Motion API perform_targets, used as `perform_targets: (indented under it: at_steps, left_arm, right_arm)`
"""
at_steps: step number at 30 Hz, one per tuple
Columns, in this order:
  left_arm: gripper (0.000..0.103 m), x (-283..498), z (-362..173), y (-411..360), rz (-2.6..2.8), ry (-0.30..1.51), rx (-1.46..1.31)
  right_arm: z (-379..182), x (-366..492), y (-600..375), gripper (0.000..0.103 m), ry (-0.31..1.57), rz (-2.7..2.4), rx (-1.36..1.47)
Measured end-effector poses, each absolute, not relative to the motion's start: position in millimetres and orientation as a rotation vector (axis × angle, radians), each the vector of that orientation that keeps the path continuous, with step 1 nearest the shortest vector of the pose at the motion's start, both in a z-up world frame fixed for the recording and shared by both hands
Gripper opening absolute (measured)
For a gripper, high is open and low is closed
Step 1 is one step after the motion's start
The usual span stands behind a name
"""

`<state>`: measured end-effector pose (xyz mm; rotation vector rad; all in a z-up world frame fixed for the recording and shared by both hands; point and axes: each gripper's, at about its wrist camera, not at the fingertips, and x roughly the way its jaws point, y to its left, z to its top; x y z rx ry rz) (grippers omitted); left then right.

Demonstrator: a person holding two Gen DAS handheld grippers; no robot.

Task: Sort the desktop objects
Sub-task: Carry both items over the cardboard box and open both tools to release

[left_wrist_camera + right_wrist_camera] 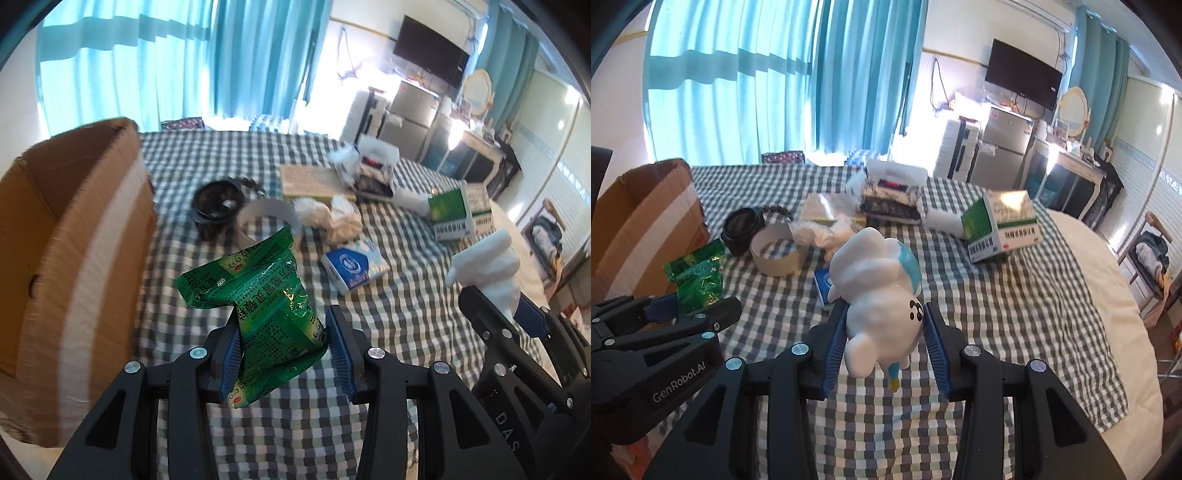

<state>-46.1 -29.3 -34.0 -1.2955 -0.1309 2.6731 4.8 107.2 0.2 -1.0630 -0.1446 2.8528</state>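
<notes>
Sunlit turquoise curtains point(746, 81) far left; wall-mounted television point(1023, 79), silver fridge point(1004, 144) and oval mirror point(1073, 107) far right.

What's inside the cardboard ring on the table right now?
The cardboard ring is open; only checked tablecloth shows through its middle. Its near wall hides part of the inner floor, so something small there can't be excluded.

Your left gripper point(284, 350) has the green foil sachet point(258, 314) pinched between its blue pads, clear of the checked tablecloth point(406, 325). Open cardboard box point(66, 258) just to its left. Behind the sachet: black cup point(216, 206), grey tape ring point(266, 218), crumpled white tissue point(332, 218), blue-white tissue pack point(354, 267). Green-white medicine box point(461, 212) further right. Your right gripper point(517, 317) is at the right edge, gripping a white figurine point(487, 266)
</notes>
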Motion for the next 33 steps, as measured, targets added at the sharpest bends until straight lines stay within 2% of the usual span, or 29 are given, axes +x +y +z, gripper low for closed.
perform_targets:
  at_steps: [6, 13, 17, 24, 29, 33]
  left_arm:
    - [0.044, -42, 8, -58, 2.751, -0.190, -1.247]
    - [0.044, -30, 68, -102, 2.818, -0.248, -1.115]
    - [0.044, -27, 85, -135, 2.863, -0.289, -1.092]
    - [0.044, -28, 80, -198, 2.943, -0.334, -1.152]
    - [0.044, -27, 58, -235, 2.964, -0.414, -1.237]
    - [0.049, -32, 44, -250, 2.951, -0.452, -1.277]
  right_arm:
    - [23, 7, 90, 0.040, -0.181, 2.893, -1.028]
    - [61, 7, 56, 0.041, -0.108, 2.996, -0.994]
    - [86, 6, 24, 0.041, -0.115, 3.075, -0.962]
    - [109, -1, -44, 0.040, -0.047, 3.265, -1.010]
    - [95, -14, -93, 0.040, -0.042, 3.349, -1.133]
    - [82, -25, -108, 0.040, 0.043, 3.361, -1.204]
